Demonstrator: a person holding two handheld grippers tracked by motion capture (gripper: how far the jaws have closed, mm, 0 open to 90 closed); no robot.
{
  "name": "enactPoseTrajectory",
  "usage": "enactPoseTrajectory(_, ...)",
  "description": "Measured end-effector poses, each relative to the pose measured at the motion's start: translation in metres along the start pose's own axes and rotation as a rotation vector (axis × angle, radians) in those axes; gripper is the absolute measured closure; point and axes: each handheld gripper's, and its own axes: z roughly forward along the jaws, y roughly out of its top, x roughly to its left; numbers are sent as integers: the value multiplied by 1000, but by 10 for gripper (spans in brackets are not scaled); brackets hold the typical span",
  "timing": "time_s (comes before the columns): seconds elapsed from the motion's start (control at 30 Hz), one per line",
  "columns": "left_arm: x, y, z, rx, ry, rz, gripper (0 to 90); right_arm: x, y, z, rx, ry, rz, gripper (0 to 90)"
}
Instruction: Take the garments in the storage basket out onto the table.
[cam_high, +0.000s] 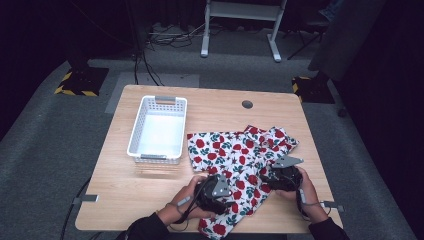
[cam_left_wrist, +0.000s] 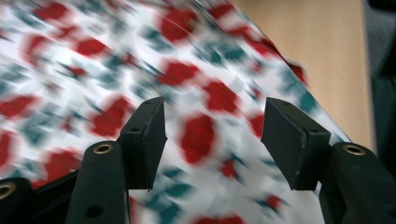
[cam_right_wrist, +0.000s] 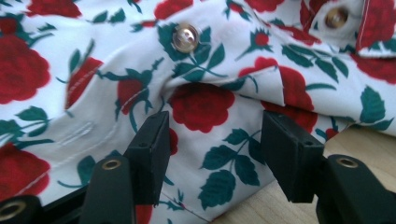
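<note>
Dark grey carpet surrounded one wooden table (cam_high: 150, 195), on which one rose-printed garment (cam_high: 235, 150) and one white slatted basket (cam_high: 159, 129) were seen. Two buttons (cam_right_wrist: 186, 37) were counted on the cloth in the right gripper view. Two grippers were held over the near part of the garment. The left gripper (cam_left_wrist: 212, 140) was seen with its jaws roughly two-thirds apart; blurred cloth lay beyond them and nothing was clasped. The right gripper (cam_right_wrist: 215, 149) was likewise parted to a middling width above the hem, just beside bare wood, with no fabric pinched between its pads (cam_right_wrist: 289, 154). The garment was spread ahead of both grippers and under them, one end hanging off the near table edge. The basket stood well apart, ahead and left of the left gripper, and nothing was found lying between the jaws and the cloth.
</note>
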Motion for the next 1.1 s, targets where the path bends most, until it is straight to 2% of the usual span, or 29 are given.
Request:
enactPoseTrajectory(0.03, 7, 3, 1, 0, 34, 8, 398, -2, -1, 1, 6, 2, 7, 426)
enactPoseTrajectory(0.07, 17, 6, 5, 10, 88, 3, 390, -3, -2, 3, 8, 7, 12, 421)
enactPoseTrajectory(0.13, 31, 7, 12, -7, 117, -44, 393, -5, -3, 3, 3, 13, 21, 422)
enactPoseTrajectory(0.17, 38, 7, 17, -12, 133, -53, 401, -6, -3, 3, 2, 11, 14, 424)
enactPoseTrajectory(0.3, 56, 7, 36, 47, 227, -81, 419, -13, -5, 0, 24, -3, 17, 441)
enactPoseTrajectory(0.43, 67, 3, 43, 79, 267, -114, 459, -20, -8, -2, 40, -32, 29, 445)
enactPoseTrajectory(0.5, 71, -2, 45, 102, 274, -115, 474, -25, -10, -4, 46, -49, 42, 443)
enactPoseTrajectory(0.6, 73, -5, 43, 102, 282, -134, 488, -32, -13, -6, 58, -84, 62, 441)
enactPoseTrajectory(0.73, 73, -10, 37, 104, 297, -107, 497, -42, -16, -8, 76, -136, 91, 434)
enactPoseTrajectory(0.87, 71, -15, 32, 103, 305, -108, 494, -50, -20, -9, 74, -120, 134, 416)
enactPoseTrajectory(0.97, 68, -16, 30, 95, 307, -129, 473, -49, -19, -9, 77, -119, 128, 420)
enactPoseTrajectory(1.07, 59, -18, 24, 76, 283, -104, 427, -49, -18, -11, 68, -118, 114, 419)
enactPoseTrajectory(1.1, 55, -20, 21, 71, 274, -96, 422, -50, -18, -12, 56, -124, 123, 429)
